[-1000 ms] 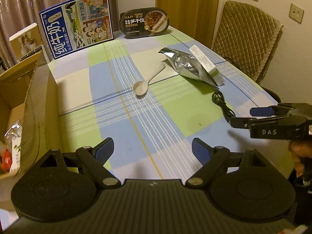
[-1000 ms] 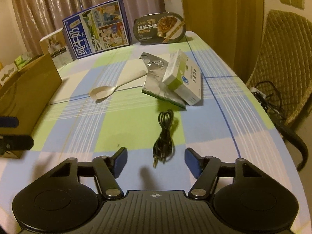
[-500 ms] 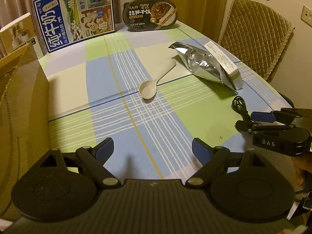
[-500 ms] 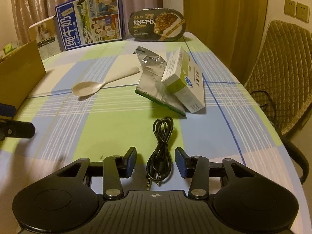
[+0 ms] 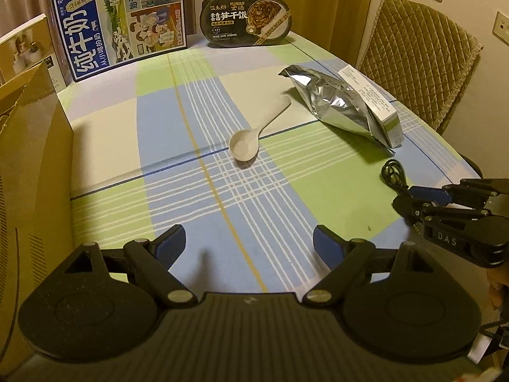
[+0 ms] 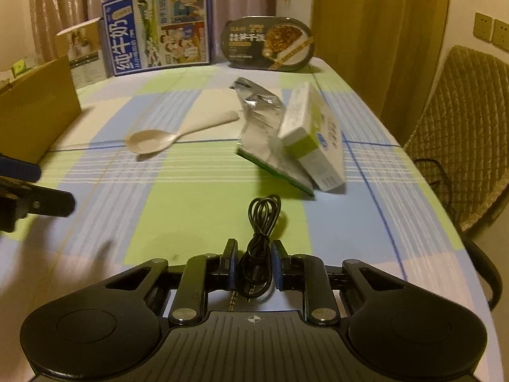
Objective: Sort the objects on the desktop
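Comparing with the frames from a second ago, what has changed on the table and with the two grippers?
The right gripper moved forward over the black cable; its jaws have just been closing and now pinch the coiled end nearest it. The left gripper advanced toward the spoon, jaws open and empty. The spoon, foil pouch and small box lie where they were.

- The right gripper [image 6: 254, 269] has just been closing on the black cable [image 6: 259, 242], coiled on the bench [image 6: 203, 197].
- A spoon [image 6: 159, 138], foil pouch [image 6: 267, 133] and box [image 6: 313, 140] lie beyond.
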{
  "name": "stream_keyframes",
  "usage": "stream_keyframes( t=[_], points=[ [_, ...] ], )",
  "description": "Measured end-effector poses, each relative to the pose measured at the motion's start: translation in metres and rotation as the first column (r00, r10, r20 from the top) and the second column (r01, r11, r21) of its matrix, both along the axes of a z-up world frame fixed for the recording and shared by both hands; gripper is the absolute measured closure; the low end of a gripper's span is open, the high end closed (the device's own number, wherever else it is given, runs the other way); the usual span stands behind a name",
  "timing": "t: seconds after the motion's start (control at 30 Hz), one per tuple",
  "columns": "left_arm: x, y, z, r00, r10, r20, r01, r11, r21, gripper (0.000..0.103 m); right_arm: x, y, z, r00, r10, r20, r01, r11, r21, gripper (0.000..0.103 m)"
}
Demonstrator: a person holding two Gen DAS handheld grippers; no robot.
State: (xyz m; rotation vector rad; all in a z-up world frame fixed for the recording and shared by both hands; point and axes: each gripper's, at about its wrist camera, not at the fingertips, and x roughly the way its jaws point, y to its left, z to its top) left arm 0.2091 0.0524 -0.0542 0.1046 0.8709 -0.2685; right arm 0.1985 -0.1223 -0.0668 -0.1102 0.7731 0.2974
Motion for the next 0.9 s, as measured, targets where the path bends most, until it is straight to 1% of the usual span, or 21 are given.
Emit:
stream_keyframes(
  t=[0.17,0.27,0.47,0.67,0.8,0.83,0.9],
  points=[
    [0.003,0.005,0.001,1.0,0.008,0.005,-0.008,1.0,0.005,0.019,0.001,0.019,0.004,0.999,0.049,0.005,-0.05,0.998,0.028,0.085],
    [0.009,0.006,0.002,1.0,0.005,0.006,-0.006,1.0,0.016,0.019,0.008,0.031,0.003,0.997,0.075,0.007,-0.075,0.996,0.039,0.086],
    [0.024,0.005,0.004,1.0,-0.003,0.017,0.002,0.999,0.034,0.019,0.031,0.048,-0.007,0.993,0.118,0.007,-0.118,0.993,0.015,0.085],
    [0.034,0.001,0.002,1.0,-0.005,0.019,0.005,1.0,0.025,0.019,0.043,0.054,-0.011,0.992,0.125,0.027,-0.125,0.992,0.007,0.083],
    [0.04,-0.001,-0.001,1.0,0.015,0.0,-0.015,1.0,0.012,0.019,0.051,0.057,-0.012,0.991,0.125,0.041,-0.126,0.992,0.012,0.082],
    [0.042,-0.002,-0.002,1.0,0.023,-0.007,-0.022,1.0,0.011,0.019,0.053,0.058,-0.013,0.991,0.129,0.045,-0.13,0.992,0.01,0.083],
    [0.047,-0.002,-0.003,1.0,0.025,-0.009,-0.025,1.0,0.014,0.019,0.057,0.06,-0.014,0.99,0.132,0.05,-0.132,0.991,0.004,0.09]
  ],
)
